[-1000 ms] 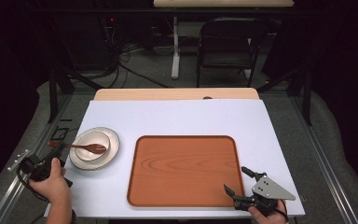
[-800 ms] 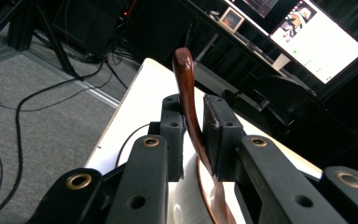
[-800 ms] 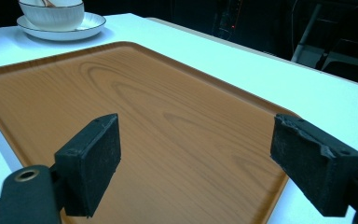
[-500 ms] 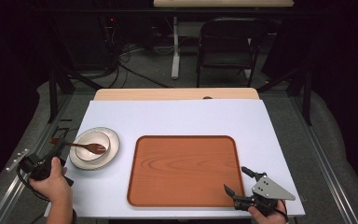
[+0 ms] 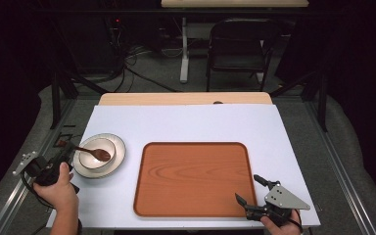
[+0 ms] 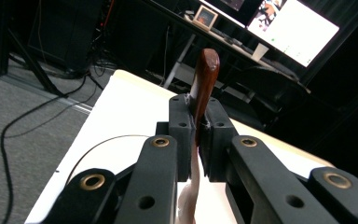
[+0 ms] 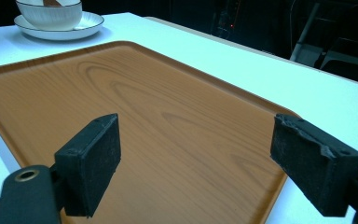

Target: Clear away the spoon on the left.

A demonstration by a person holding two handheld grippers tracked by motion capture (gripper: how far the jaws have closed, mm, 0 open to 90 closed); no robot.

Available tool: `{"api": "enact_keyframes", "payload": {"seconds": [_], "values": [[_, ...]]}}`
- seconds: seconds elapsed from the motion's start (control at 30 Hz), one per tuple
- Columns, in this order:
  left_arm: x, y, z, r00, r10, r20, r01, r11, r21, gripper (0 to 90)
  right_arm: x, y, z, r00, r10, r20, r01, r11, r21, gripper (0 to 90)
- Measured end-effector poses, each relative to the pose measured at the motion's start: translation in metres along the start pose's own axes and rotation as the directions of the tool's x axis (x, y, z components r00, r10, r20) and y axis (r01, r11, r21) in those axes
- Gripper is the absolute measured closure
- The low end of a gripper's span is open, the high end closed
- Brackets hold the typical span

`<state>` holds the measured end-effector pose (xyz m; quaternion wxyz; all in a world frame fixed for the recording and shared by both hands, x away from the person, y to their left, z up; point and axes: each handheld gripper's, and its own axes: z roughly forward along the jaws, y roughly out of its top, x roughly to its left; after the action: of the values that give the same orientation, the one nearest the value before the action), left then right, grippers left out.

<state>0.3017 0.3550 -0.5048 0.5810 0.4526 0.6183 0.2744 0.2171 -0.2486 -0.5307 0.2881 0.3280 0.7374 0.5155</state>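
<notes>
- Two claws are in the scene, one at each lower corner of the bench point(image 5: 186, 122).
- The left claw point(image 6: 196, 126) is closed on the handle of a wooden spoon point(image 6: 204, 79). Its jaws have just been closing, and in the left gripper view the black pads press on the handle from both sides.
- In that view the end of the handle rises above the pads, and below them the handle goes down between the claw's links and is cut off by the lower edge. The spoon's head is hidden there.
- In the high view the spoon point(image 5: 92, 152) lies tilted, its head inside the white bowl point(image 5: 98, 157) and its handle going out over the rim to the left claw point(image 5: 63, 152). The claw's tips are dark and small here, so the grip itself is hard to make out.
- The bowl stands on a white plate point(image 5: 117, 147) near the left edge of the bench, just beside the wooden tray point(image 5: 191, 178).
- The left hand point(image 5: 58, 188) holds its claw low at the bench's left edge, the forearm coming in from the bottom and the claw pointing at the bowl.
- The right claw point(image 5: 255, 190) is open with nothing between the pads. It sits over the tray's near right corner.
- The right hand point(image 5: 280, 226) is mostly cut off by the lower edge of the high view.
- In the right gripper view the tray point(image 7: 144, 121) lies under the wide jaws, and the bowl point(image 7: 51, 11) is cut off at the top.
</notes>
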Motion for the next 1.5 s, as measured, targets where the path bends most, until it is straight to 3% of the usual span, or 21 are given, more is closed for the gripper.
{"api": "enact_keyframes", "payload": {"seconds": [0.37, 0.53, 0.67, 0.83, 0.93, 1.0, 1.1, 1.17, 1.33, 1.47, 1.5], "values": [[-0.014, 0.006, 0.002, 0.9949, 0.096, -0.029, -0.095, 0.9949, 0.034, 84.7, -0.001, 0.0, -0.001, 1.0, 0.003, 0.002, -0.003, 1.0, -0.001, 15.7], [-0.024, 0.01, 0.001, 0.9854, 0.165, -0.043, -0.162, 0.9852, 0.055, 84.7, -0.001, 0.0, -0.001, 1.0, 0.003, 0.002, -0.003, 1.0, 0.0, 15.7], [-0.035, 0.012, 0.002, 0.969, 0.24, -0.057, -0.236, 0.9689, 0.074, 84.7, -0.001, 0.0, -0.001, 1.0, 0.002, 0.002, -0.002, 1.0, -0.001, 15.7], [-0.046, 0.014, 0.003, 0.9428, 0.327, -0.067, -0.319, 0.9422, 0.102, 84.7, -0.001, 0.0, -0.001, 1.0, 0.001, 0.001, -0.001, 1.0, -0.002, 15.9], [-0.051, 0.015, 0.004, 0.9305, 0.359, -0.072, -0.35, 0.9298, 0.113, 84.7, -0.001, 0.0, -0.001, 1.0, 0.003, 0.001, -0.003, 1.0, -0.002, 15.9], [-0.054, 0.015, 0.005, 0.9261, 0.371, -0.071, -0.36, 0.9244, 0.125, 84.7, -0.001, 0.0, -0.001, 1.0, 0.001, 0.0, -0.001, 1.0, -0.001, 15.8], [-0.058, 0.015, 0.006, 0.907, 0.413, -0.08, -0.4, 0.9056, 0.139, 84.7, -0.001, 0.0, -0.001, 1.0, 0.002, -0.001, -0.002, 1.0, -0.001, 15.9], [-0.059, 0.015, 0.006, 0.9042, 0.421, -0.075, -0.407, 0.9012, 0.15, 84.7, -0.001, 0.0, -0.001, 1.0, 0.002, -0.001, -0.002, 1.0, -0.001, 15.9], [-0.066, 0.015, 0.007, 0.8799, 0.468, -0.081, -0.451, 0.8768, 0.166, 84.7, -0.001, 0.0, -0.001, 1.0, 0.002, -0.002, -0.002, 1.0, -0.001, 15.9], [-0.069, 0.017, 0.007, 0.8788, 0.472, -0.07, -0.456, 0.8735, 0.171, 84.7, -0.001, 0.0, -0.002, 1.0, 0.0, -0.002, 0.0, 1.0, -0.002, 15.9], [-0.071, 0.018, 0.007, 0.8759, 0.478, -0.067, -0.462, 0.8704, 0.17, 84.7, -0.001, 0.0, -0.002, 1.0, 0.0, -0.002, 0.0, 1.0, -0.001, 15.9]]}}
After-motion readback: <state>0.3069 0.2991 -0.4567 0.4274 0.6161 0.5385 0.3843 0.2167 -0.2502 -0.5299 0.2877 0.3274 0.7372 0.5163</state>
